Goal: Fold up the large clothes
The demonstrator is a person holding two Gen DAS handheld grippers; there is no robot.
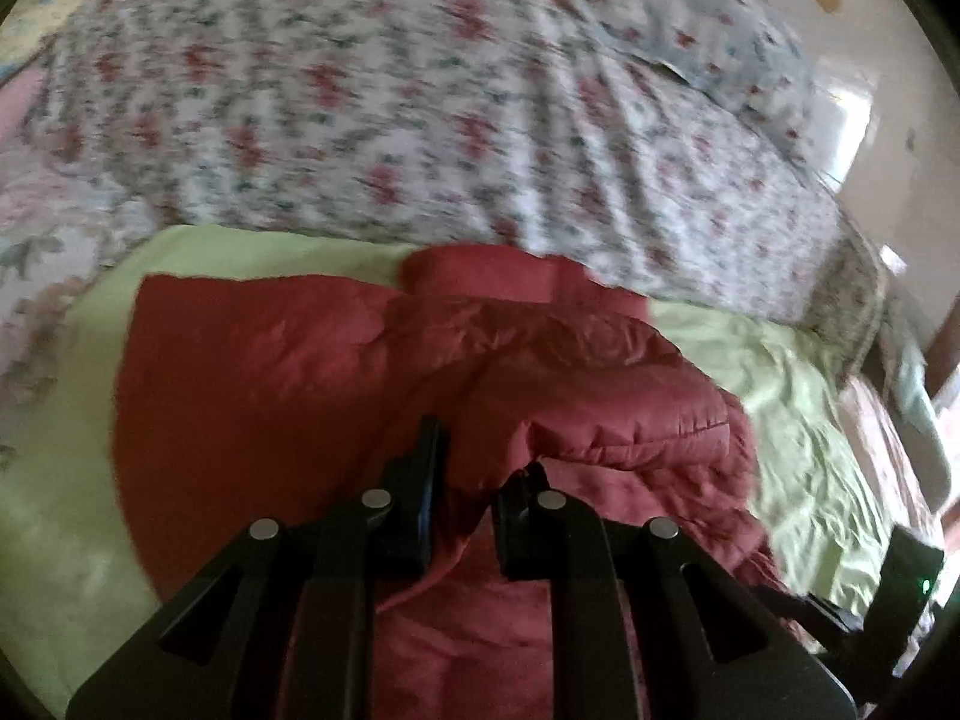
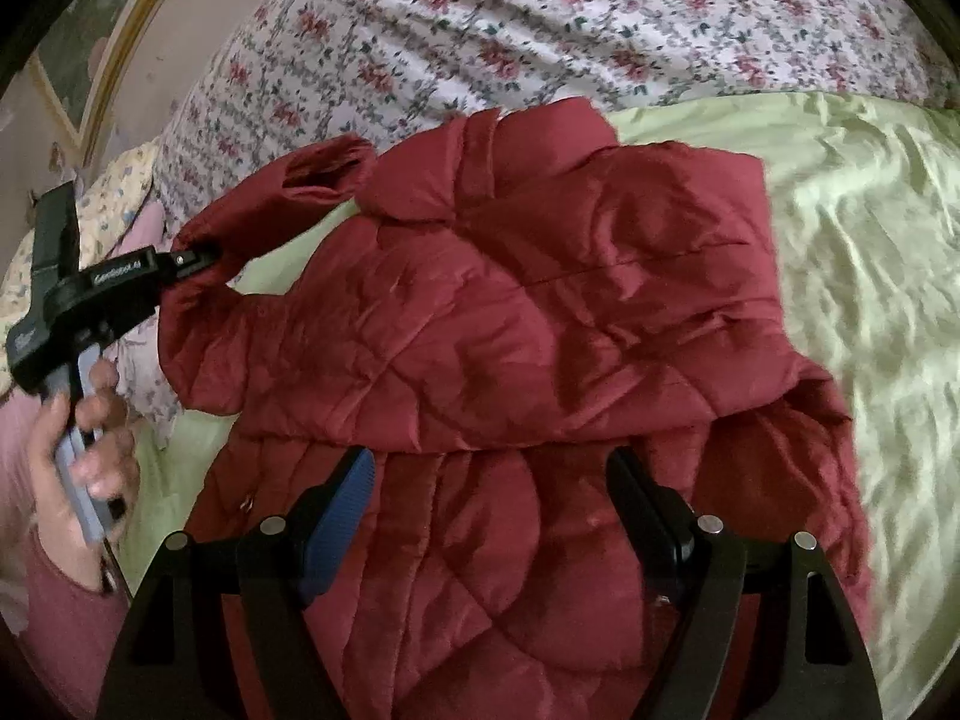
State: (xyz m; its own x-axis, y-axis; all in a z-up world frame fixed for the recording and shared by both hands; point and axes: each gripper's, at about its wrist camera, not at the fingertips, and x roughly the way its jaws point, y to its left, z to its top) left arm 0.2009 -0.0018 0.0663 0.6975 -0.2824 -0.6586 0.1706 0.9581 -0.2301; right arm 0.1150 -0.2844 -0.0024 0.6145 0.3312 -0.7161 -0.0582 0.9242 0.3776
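- Dark red quilted puffer jacket [image 2: 510, 324] lies spread on a pale green satin sheet [image 2: 840, 228] on a bed, partly folded over itself, collar end toward the far side.
- Behind it, a white floral quilt with red blossoms [image 2: 540, 30] is bunched up high across the bed.
- Left gripper [image 2: 195, 258], black with a blue-grey handle, is clenched on the cuff end of the jacket's sleeve [image 2: 198, 312]; sleeve is pulled out to the left in the right wrist view.
- Person's hand [image 2: 84, 444] wraps that handle; pink sleeve [image 2: 54, 612] shows at the wrist.
- In the left wrist view the left gripper's fingertips [image 1: 432, 450] stand close together with red fabric bunched between them.
- Right gripper [image 2: 489, 480] is released, jaws wide apart, hovering over the jacket's lower body, nothing between its pads; blue ribbed pad [image 2: 336, 516] visible on its left finger.
- Gold picture frame [image 2: 120, 48] on the wall, top left.
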